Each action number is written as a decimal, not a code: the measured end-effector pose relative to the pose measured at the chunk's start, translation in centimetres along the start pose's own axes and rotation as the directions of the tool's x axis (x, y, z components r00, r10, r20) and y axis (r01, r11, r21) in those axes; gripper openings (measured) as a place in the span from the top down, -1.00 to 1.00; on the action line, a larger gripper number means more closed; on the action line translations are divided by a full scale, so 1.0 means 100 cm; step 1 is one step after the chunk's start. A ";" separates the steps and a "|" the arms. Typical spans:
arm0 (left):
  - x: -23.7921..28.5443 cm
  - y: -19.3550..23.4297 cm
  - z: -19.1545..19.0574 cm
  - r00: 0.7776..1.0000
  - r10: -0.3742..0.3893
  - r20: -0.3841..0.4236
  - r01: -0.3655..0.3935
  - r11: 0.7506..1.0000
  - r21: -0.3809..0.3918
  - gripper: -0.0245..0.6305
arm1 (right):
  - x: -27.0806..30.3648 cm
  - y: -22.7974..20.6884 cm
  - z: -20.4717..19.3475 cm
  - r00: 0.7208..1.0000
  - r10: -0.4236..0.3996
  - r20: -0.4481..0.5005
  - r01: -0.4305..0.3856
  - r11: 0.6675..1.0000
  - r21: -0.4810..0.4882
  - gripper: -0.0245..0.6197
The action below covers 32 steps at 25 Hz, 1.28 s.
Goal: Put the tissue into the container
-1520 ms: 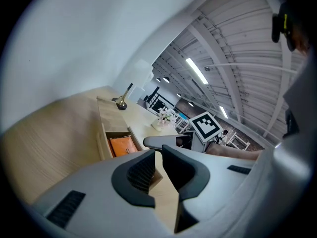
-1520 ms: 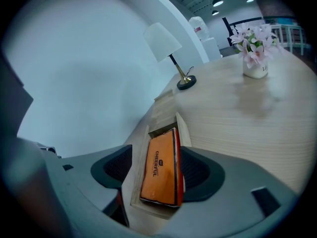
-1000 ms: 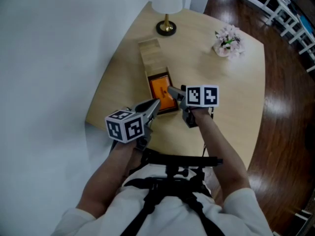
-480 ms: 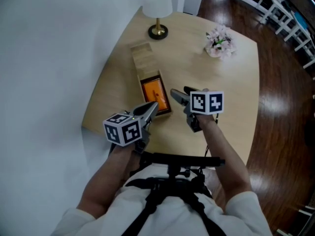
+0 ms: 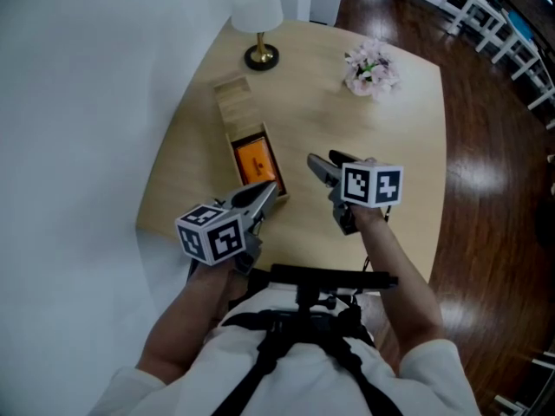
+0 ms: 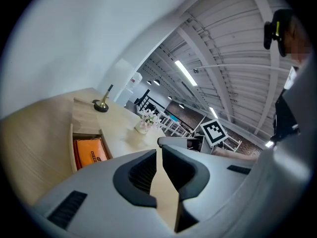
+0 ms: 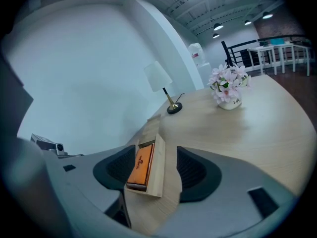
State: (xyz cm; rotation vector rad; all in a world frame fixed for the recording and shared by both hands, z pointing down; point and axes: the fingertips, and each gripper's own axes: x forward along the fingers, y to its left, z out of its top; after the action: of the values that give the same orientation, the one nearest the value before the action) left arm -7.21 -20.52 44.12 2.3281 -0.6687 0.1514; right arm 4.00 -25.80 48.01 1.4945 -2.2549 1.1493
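An orange tissue pack (image 5: 254, 158) lies inside an open wooden box (image 5: 232, 161) on the round table, with the box's lid (image 5: 232, 100) slid toward the lamp. In the right gripper view the pack (image 7: 141, 165) and box (image 7: 158, 175) show beyond the jaws. My right gripper (image 5: 317, 165) hovers to the right of the box, open. Its jaws have just been closing, with nothing between them. My left gripper (image 5: 267, 194) sits just short of the box's near end, shut and empty. The left gripper view shows the pack (image 6: 90, 151) at lower left.
A lamp with a brass base (image 5: 260, 56) stands beyond the box. A small pot of pink flowers (image 5: 368, 68) sits at the table's far right. A white wall runs along the left, dark wooden floor (image 5: 494, 189) along the right, with white chairs (image 5: 486, 16) further off.
Both grippers have drawn back from the box toward me and lifted a little. The right gripper was over the box's near end and now hangs beside it. The pack stays in the box.
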 end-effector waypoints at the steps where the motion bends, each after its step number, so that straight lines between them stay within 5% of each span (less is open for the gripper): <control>1: 0.001 -0.004 0.000 1.000 -0.004 0.002 0.004 1.000 0.003 0.84 | -0.004 -0.002 0.000 1.000 -0.002 0.003 0.002 1.000 0.003 0.09; 32: 0.017 -0.076 -0.024 0.992 -0.112 -0.055 0.115 0.992 0.058 0.87 | -0.139 -0.038 -0.021 0.979 -0.045 0.198 0.023 0.993 0.114 0.38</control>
State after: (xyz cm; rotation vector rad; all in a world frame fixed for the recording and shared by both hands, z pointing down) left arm -1.71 -14.97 41.89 2.4055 -0.5110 0.1817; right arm 13.24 -15.40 43.70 1.7581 -2.3158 1.1806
